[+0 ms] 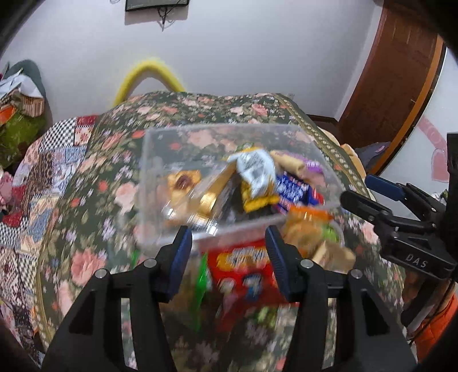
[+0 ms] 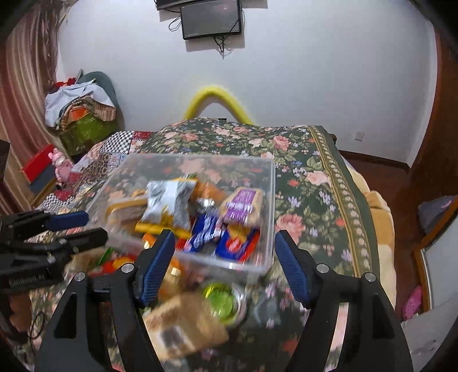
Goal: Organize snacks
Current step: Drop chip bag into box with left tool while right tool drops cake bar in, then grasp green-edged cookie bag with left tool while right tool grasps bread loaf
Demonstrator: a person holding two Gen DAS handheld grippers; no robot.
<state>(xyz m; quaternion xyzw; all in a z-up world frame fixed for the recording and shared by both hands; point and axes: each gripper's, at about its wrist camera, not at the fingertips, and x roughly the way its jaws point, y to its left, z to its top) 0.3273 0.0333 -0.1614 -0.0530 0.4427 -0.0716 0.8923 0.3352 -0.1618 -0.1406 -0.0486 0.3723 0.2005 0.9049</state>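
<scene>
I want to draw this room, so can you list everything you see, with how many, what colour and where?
Clear plastic box: one, see-through, on the bed, holding several snack packets.
Purple-labelled snack packet: one, purple and tan, inside the box.
Red snack bag: one, red, on the bedspread in front of the box.
Green round tin: one, green, in front of the box.
Floral bedspread: one, dark green with pink roses, covering the bed.
Yellow curved tube: one, yellow, behind the bed.
Wall screen: one, black, high on the white wall.
Left tool: one, black with blue pads, open.
Right tool: one, same colours, open.
</scene>
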